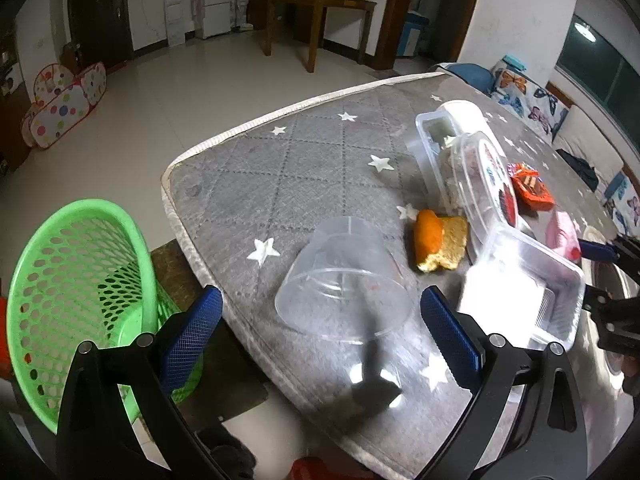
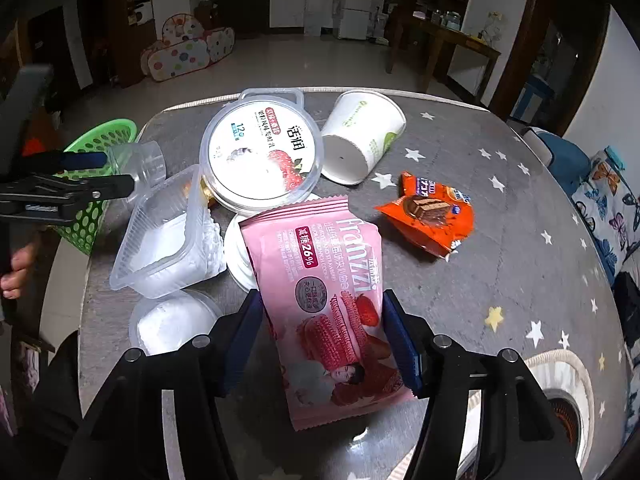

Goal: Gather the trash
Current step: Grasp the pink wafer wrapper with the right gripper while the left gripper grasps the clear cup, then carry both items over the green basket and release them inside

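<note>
Right gripper (image 2: 322, 336): your jaws stand part closed on either side of the pink wrapper (image 2: 320, 280). The pads look to be at its edges, but I cannot tell whether they press yet. The wrapper lies flat on the mat (image 2: 500, 280), its far end overlapping a white lid (image 2: 236, 256). Judgement: a flat packet will buckle or slide from a side pinch, so close firmly across the lower half and lift straight up before you carry it.

Left gripper (image 1: 320, 328): your jaws stand wide open and hold nothing. The clear cup (image 1: 344, 276) lies on its side between and just beyond the pads, mouth toward you, near the mat's edge. Judgement: thin plastic will flex and roll, so bring the pads level with the cup's middle and close slowly across the wall near the rim.

Beyond the cup lie an orange peel (image 1: 436, 240), a clear tray (image 1: 524, 284) and a round tub (image 2: 262, 148). Further out are a paper cup (image 2: 360, 140) and an orange wrapper (image 2: 432, 216).

The basket (image 1: 80, 280) stands on the floor beside the mat's corner, on your left, well below the mat. Judgement: the cup has the short path; carry the pink wrapper over the clutter, not through it.
</note>
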A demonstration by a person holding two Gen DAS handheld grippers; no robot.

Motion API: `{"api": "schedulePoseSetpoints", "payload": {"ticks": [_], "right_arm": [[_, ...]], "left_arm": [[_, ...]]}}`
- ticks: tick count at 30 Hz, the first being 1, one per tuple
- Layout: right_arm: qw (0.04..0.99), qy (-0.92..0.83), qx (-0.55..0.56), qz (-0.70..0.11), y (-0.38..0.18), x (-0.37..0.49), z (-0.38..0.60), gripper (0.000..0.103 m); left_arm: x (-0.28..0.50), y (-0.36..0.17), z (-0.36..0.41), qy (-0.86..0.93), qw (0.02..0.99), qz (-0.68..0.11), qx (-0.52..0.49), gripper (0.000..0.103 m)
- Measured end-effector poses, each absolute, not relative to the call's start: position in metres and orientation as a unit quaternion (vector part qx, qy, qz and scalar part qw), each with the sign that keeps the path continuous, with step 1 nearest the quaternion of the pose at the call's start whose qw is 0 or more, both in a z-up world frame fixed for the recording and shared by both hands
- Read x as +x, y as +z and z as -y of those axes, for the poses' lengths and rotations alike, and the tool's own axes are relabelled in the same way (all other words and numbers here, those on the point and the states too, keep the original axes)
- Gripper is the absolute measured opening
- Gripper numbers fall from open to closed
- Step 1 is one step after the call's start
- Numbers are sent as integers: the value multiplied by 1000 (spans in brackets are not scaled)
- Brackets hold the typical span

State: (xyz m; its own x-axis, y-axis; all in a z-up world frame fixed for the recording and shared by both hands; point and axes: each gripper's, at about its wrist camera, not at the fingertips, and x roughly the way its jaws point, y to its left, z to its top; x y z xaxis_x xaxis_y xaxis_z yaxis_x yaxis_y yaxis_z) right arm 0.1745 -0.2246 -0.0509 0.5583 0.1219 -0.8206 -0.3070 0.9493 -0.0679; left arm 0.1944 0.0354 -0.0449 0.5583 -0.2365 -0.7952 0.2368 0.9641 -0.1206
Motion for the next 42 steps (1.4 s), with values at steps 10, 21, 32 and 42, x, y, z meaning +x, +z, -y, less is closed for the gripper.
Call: {"api": "schedulePoseSetpoints", "payload": {"ticks": [10,21,32,42], "right_arm": [[885,116,-74,-444,-33,163,235,57],[899,140,-43,-412,8,150,217,56],[902,203,-28,-381,41,161,150,56],[881,275,-13,-384,35,185,54,56]], "left_arm": [[195,-50,-42,-169,881,-439,-38,63],[170,-20,-83,-152,902,-400,-59,62],[169,-17,-181,-27,913,-405,-44,62],[189,-72,-244,24,880,-469,-73,62]]}}
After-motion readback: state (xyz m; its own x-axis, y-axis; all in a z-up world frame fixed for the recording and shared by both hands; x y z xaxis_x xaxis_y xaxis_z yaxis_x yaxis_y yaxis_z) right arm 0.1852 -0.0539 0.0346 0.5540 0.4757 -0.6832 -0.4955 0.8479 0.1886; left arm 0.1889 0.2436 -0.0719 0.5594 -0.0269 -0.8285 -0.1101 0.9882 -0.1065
